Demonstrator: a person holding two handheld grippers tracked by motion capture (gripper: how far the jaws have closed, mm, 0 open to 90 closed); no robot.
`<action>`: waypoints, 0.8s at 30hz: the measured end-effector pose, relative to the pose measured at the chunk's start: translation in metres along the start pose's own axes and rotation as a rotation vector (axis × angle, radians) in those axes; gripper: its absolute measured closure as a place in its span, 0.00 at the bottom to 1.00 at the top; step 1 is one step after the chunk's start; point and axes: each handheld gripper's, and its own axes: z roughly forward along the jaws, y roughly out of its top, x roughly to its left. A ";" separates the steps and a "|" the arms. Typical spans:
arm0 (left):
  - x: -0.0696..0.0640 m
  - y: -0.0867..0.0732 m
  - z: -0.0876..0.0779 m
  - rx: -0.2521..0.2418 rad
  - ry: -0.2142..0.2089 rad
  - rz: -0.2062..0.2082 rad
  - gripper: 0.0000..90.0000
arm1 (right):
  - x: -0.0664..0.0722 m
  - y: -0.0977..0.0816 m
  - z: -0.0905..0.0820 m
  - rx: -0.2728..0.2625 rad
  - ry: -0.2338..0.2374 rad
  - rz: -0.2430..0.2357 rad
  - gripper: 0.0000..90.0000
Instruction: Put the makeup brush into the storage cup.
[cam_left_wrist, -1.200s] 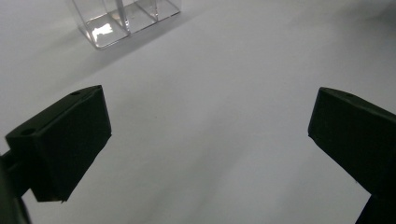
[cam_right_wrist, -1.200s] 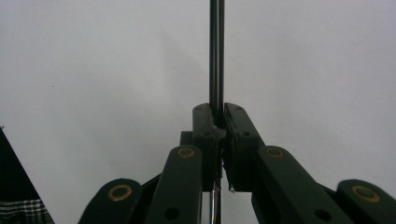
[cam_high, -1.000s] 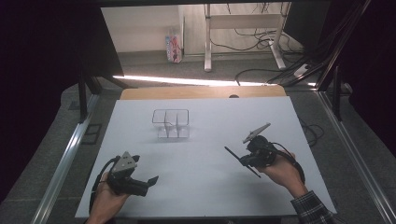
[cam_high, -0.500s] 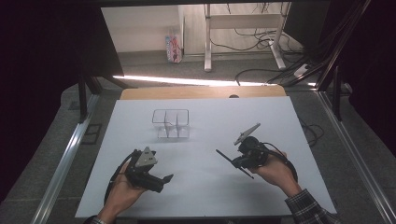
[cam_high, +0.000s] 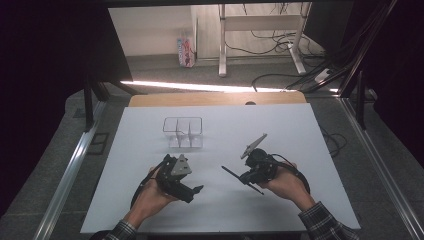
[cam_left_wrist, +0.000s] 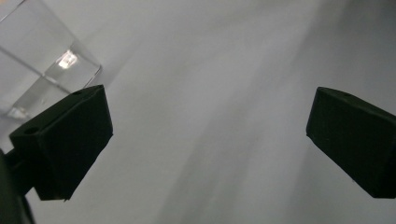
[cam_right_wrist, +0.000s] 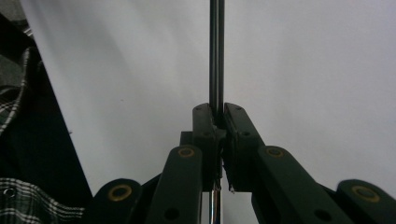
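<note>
Left hand-held gripper (cam_high: 192, 192) nearer, rod (cam_high: 240, 181) pinched

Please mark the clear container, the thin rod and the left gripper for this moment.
clear container (cam_high: 183, 133), high view, on its near wall.
thin rod (cam_right_wrist: 215, 56), right gripper view, mid-shaft above the closed jaws.
left gripper (cam_left_wrist: 205, 140), left gripper view, midway between its spread fingertips.

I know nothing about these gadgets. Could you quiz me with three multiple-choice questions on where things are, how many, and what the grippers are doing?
1. Where is the clear box?
A. beyond the grippers
B. between the hands
C. off the table

2. How many compartments does it have?
A. one
B. two
C. four

3. What does the right gripper hold?
A. nothing
B. a cloth
C. a thin rod

Answers: A, the high view shows it farther up the white table; B, one divider splits it; C, the right gripper view shows jaws shut on the rod, while the left gripper gapes.
</note>
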 end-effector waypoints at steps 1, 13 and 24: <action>-0.003 0.004 0.004 -0.002 -0.005 0.016 0.03 | 0.002 0.002 0.001 0.001 0.009 -0.004 0.93; -0.017 0.021 0.019 0.000 -0.024 0.142 0.22 | 0.013 0.013 0.009 0.016 0.079 -0.025 0.93; -0.031 0.027 0.028 0.015 -0.032 0.270 0.44 | 0.024 0.019 0.016 0.047 0.156 -0.047 0.93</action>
